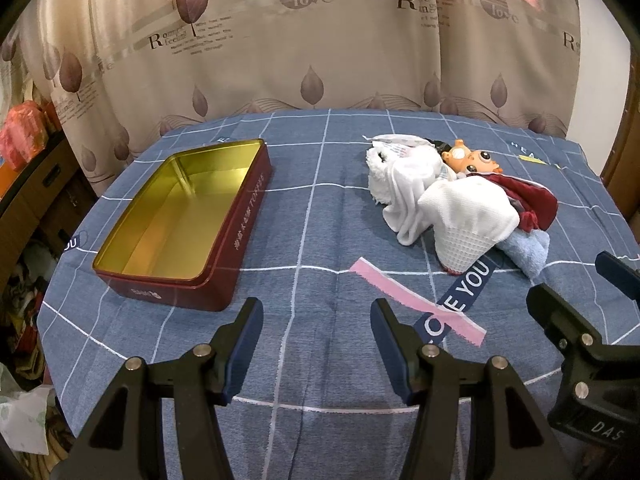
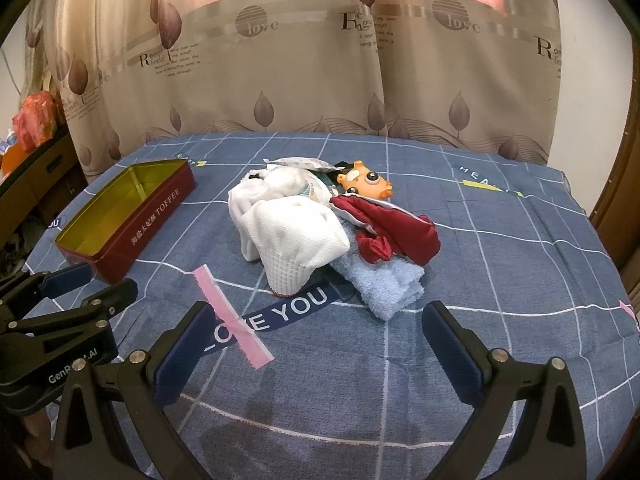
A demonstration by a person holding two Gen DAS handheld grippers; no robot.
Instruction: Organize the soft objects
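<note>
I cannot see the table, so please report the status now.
Left gripper and right gripper open, empty. Soft pile untouched beside the tin, which holds nothing. Pink strip lies before the pile.

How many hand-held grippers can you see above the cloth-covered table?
2: the left hand-held gripper is nearest the open red tin, the right hand-held gripper nearest the soft-object pile.

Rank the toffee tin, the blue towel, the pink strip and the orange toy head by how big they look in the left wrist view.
1. toffee tin
2. pink strip, nearer the camera, so its rank is unsure
3. blue towel, partly hidden under other cloths
4. orange toy head
</note>
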